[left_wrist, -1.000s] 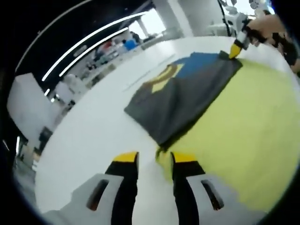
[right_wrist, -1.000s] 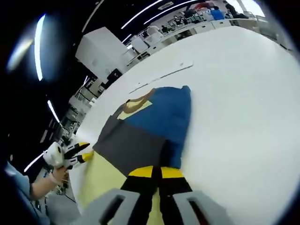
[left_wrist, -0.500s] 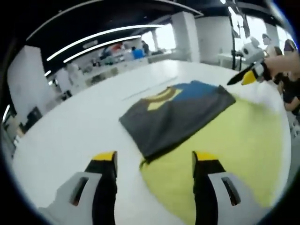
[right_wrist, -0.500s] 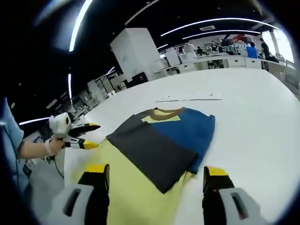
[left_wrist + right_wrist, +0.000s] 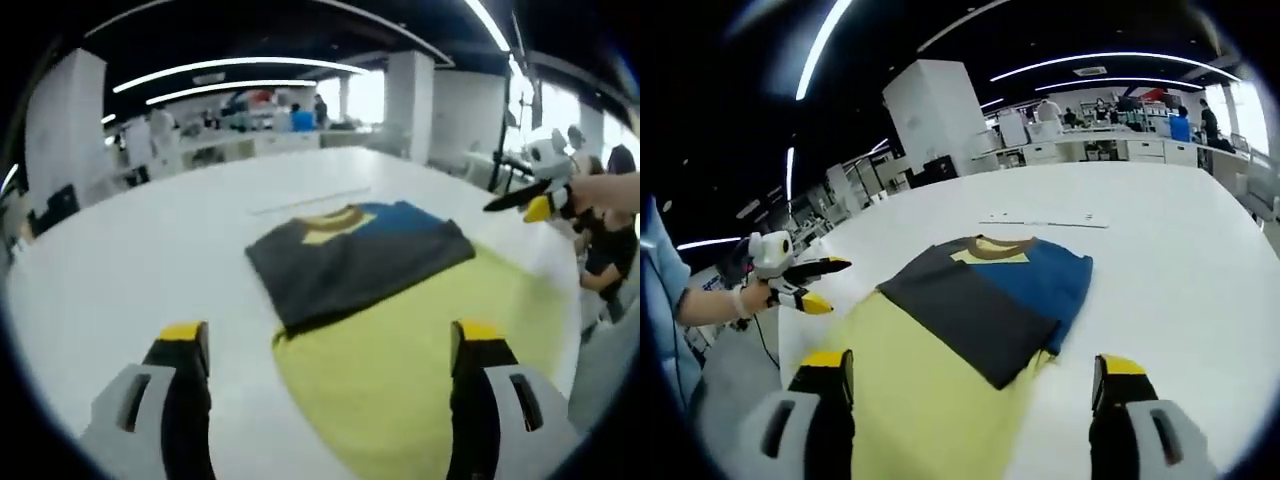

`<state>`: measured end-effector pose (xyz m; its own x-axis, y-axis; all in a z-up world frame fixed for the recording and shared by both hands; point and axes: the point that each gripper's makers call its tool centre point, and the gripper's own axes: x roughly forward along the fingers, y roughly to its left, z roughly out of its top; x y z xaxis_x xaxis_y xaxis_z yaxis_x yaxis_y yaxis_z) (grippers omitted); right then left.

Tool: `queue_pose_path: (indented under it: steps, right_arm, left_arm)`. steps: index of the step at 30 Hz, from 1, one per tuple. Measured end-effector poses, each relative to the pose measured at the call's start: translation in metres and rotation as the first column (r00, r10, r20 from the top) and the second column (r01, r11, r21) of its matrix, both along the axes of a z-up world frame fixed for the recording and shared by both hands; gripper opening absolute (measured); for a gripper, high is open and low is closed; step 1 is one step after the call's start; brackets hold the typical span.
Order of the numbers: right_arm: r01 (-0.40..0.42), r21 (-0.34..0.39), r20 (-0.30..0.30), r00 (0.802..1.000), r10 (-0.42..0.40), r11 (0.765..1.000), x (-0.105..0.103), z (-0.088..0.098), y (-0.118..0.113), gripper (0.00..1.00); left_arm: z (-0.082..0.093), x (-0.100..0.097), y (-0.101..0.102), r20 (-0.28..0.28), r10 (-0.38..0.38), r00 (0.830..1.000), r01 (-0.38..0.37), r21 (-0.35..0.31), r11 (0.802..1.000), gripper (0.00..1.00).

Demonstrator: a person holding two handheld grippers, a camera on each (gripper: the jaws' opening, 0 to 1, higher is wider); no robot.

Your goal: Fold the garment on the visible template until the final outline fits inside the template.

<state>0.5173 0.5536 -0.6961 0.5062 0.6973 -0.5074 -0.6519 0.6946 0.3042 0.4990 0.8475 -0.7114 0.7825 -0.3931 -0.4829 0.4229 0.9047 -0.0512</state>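
Note:
A folded garment (image 5: 355, 255), dark grey with a blue part and a yellow-brown collar, lies on the far end of a pale yellow template (image 5: 420, 345) on a white table (image 5: 130, 270). My left gripper (image 5: 330, 345) hovers open in front of it, jaws wide apart and holding nothing. In the right gripper view the same garment (image 5: 985, 290) covers the template's (image 5: 910, 380) far end, and my right gripper (image 5: 975, 375) is open and clear of it. The right gripper (image 5: 530, 205) also shows at the right of the left gripper view; the left gripper (image 5: 805, 285) at the left of the right gripper view.
A thin white strip (image 5: 1045, 221) lies on the table beyond the garment. A person's hand (image 5: 715, 300) holds the left gripper. Desks, shelving and people stand far behind the table (image 5: 1200, 280).
Both grippers have let go of the garment, opened wide and drawn back and up from it. The garment lies folded on the template.

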Motion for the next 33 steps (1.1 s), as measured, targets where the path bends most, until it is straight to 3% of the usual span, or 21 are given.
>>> queue_pose_path:
  steps: [2,5,19,22,26,30,33]
  right_arm:
    - [0.004,-0.006,0.000,1.000,-0.004,1.000,-0.005,0.002,-0.003,1.00]
    - [0.006,-0.012,-0.002,1.000,-0.006,1.000,-0.013,0.004,-0.006,1.00]
    - [0.041,-0.045,-0.006,0.999,-0.041,0.998,-0.044,0.007,-0.024,0.99]
    - [0.053,-0.053,-0.010,0.999,-0.053,0.997,-0.053,0.008,-0.028,0.98]
    - [0.066,-0.054,-0.018,0.998,-0.067,0.996,-0.063,0.008,-0.033,0.98]
    - [0.069,-0.060,-0.035,0.997,-0.071,0.996,-0.076,0.002,-0.037,0.99]
    - [0.078,-0.060,-0.046,0.996,-0.080,0.995,-0.087,-0.006,-0.041,0.99]
  left_arm:
    - [0.008,-0.004,-0.009,0.010,-0.012,1.000,0.013,-0.032,0.999,0.99]
    - [0.016,-0.014,-0.020,0.014,-0.033,0.999,0.034,-0.030,0.999,0.99]
    - [0.028,-0.043,-0.023,0.001,-0.051,0.999,0.051,-0.071,0.996,0.98]
    - [0.029,-0.055,-0.025,-0.003,-0.068,0.998,0.068,-0.087,0.994,0.87]
    - [0.029,-0.064,-0.023,-0.015,-0.060,0.998,0.058,-0.096,0.994,0.91]
    - [0.029,-0.080,-0.020,-0.028,-0.057,0.998,0.053,-0.126,0.991,0.78]
    - [0.023,-0.095,-0.019,-0.061,-0.058,0.996,0.049,-0.144,0.988,0.79]
